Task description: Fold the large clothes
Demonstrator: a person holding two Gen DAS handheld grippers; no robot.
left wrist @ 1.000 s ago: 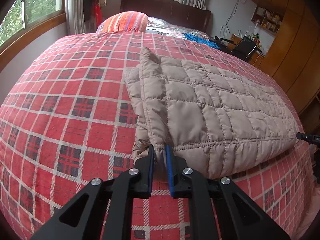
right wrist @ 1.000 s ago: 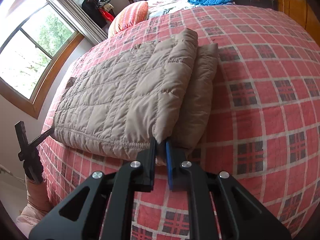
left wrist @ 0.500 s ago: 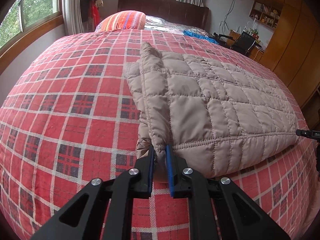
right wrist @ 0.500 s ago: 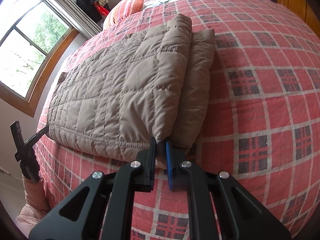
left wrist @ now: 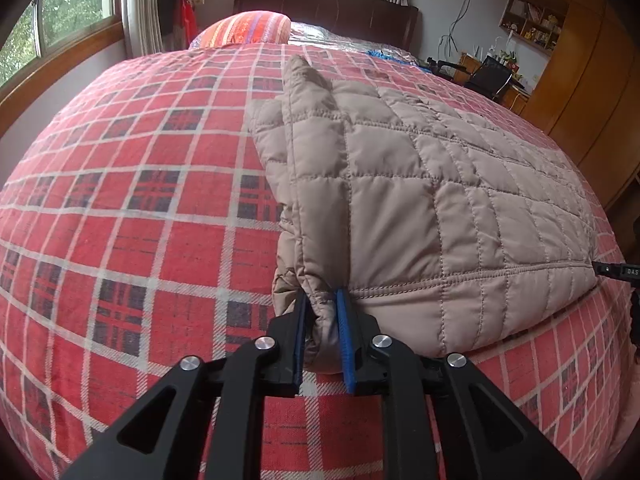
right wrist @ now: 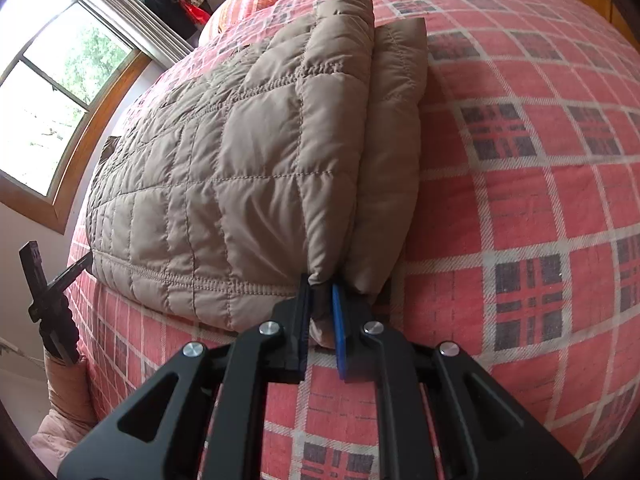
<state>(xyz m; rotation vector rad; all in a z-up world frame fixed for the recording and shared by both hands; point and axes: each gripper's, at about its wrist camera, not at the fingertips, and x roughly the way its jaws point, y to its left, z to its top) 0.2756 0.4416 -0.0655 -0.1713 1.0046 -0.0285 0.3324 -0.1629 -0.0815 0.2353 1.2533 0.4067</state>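
A beige quilted jacket (left wrist: 420, 208) lies folded lengthwise on a red plaid bedspread (left wrist: 140, 208). My left gripper (left wrist: 322, 300) is shut on its near left corner, fabric pinched between the blue pads. In the right wrist view the same jacket (right wrist: 240, 168) shows a folded sleeve layer along its right edge, and my right gripper (right wrist: 320, 284) is shut on the near right corner. The near hem sits slightly raised off the bedspread (right wrist: 520, 200). The left gripper's tip (right wrist: 76, 268) shows at the jacket's far-left corner, and the right gripper's tip (left wrist: 616, 270) at the right edge of the left wrist view.
A striped orange pillow (left wrist: 244, 28) and a dark headboard (left wrist: 328, 4) stand at the bed's far end. Windows (right wrist: 56, 100) line the left wall. A wooden wardrobe (left wrist: 580, 60) and a desk with a chair (left wrist: 488, 76) sit at the right. A pink sleeve (right wrist: 68, 392) shows lower left.
Both grippers keep their hold on the jacket corners and have moved in lower and closer to the bed, so the jacket looms larger. The near hem has lifted slightly.
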